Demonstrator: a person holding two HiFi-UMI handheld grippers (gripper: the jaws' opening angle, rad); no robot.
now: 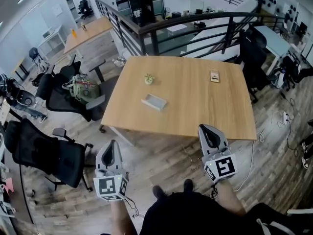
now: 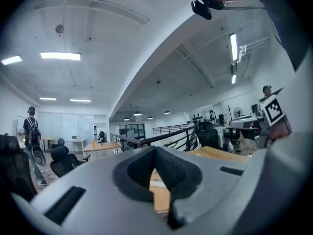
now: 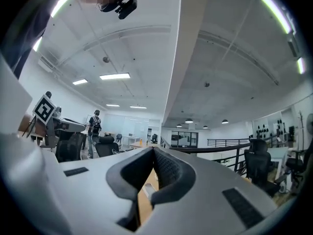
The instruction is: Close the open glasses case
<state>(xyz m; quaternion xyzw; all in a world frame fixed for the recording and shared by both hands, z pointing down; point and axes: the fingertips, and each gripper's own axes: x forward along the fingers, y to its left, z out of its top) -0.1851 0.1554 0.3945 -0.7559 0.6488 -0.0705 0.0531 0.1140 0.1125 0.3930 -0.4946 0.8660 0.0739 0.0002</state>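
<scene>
Head view looks down on a mezzanine office. Black office chairs (image 1: 58,99) stand left of the wooden table (image 1: 195,104), and a dark railing (image 1: 195,23) runs behind it. The left gripper (image 1: 112,146) hangs over plank floor short of the table's near edge, jaws together, empty. The open glasses case (image 1: 154,102) lies left of the table's middle. The right gripper (image 1: 209,131) sits at the near edge, likewise closed on nothing.

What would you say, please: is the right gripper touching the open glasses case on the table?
Apart. The head view shows the right gripper near the table front edge, with bare wood between it and the glasses case lying mid-table.
</scene>
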